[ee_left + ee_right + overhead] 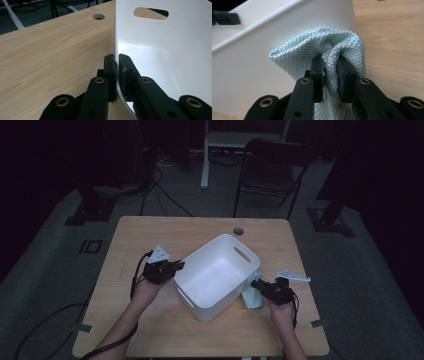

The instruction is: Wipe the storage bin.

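White tub (218, 275) sits empty, left claw (116, 66) pinching its rim, right claw (330, 72) pinching pale cloth (317, 47) outside it

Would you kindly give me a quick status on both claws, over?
Left claw shut on white bin wall. Right claw shut on pale green cloth, pressed against bin's outside. Nothing in the way.

Honestly nothing readable anywhere in these shots. The grey plate (160, 253) left of centre in the high view had a few tiny dark marks on it, way too small to make out. No labels or brands showed elsewhere.
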`<state>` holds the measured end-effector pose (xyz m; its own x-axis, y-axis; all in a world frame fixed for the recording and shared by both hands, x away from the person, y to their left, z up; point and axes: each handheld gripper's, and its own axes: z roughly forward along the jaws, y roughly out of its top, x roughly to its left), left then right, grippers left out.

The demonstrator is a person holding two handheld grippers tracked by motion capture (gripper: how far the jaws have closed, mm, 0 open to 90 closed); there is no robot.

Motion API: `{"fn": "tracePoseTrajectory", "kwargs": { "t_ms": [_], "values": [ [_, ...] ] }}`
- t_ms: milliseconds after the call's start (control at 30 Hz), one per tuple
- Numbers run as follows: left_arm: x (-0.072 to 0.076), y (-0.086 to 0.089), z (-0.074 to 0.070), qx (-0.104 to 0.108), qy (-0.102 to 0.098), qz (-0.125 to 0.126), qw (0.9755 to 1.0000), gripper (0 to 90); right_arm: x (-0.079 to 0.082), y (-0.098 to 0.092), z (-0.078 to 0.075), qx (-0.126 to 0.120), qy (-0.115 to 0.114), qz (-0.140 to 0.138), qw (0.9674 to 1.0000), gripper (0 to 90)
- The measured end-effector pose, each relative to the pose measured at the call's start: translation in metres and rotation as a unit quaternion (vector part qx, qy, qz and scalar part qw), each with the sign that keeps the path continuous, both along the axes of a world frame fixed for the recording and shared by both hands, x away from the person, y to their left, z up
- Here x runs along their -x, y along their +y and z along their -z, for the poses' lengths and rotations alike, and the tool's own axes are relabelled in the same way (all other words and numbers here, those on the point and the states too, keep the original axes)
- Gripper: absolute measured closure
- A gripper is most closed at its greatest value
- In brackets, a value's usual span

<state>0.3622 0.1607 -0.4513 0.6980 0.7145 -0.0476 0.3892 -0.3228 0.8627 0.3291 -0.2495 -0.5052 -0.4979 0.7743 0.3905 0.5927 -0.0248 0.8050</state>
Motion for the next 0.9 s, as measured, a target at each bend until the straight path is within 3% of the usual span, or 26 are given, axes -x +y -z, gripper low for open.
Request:
{"fn": "tracePoseTrajectory", "kwargs": {
  "t_ms": [167,300,567,633,733,767,900],
  "values": [
    [0.0,0.0,0.0,0.001,0.003,-0.001,1.0,85.6,-0.005,0.0,0.011,0.0,0.018,0.003,0.9998,77.4],
    [0.0,-0.001,0.0,0.001,0.003,-0.006,1.0,85.7,-0.004,0.001,0.009,0.001,0.023,0.002,0.9997,77.6],
    [0.002,-0.003,0.001,0.005,0.0,-0.015,0.9999,85.8,0.013,0.008,-0.023,-0.026,-0.025,-0.029,0.9989,77.5],
    [0.001,-0.004,0.0,0.003,0.0,-0.014,0.9999,85.8,0.016,0.011,-0.03,-0.022,-0.037,-0.035,0.9984,77.5],
    [0.001,-0.004,0.0,0.003,0.0,-0.012,0.9999,85.7,0.016,0.013,-0.03,-0.016,-0.041,-0.033,0.9985,77.5],
    [0.001,-0.004,0.0,0.003,0.001,-0.009,1.0,85.7,0.014,0.01,-0.026,-0.026,-0.035,-0.03,0.9986,77.6],
    [0.001,-0.005,0.0,-0.002,0.001,-0.007,1.0,85.3,0.009,0.011,-0.015,-0.01,-0.02,-0.022,0.9995,77.6]
  ]
}}
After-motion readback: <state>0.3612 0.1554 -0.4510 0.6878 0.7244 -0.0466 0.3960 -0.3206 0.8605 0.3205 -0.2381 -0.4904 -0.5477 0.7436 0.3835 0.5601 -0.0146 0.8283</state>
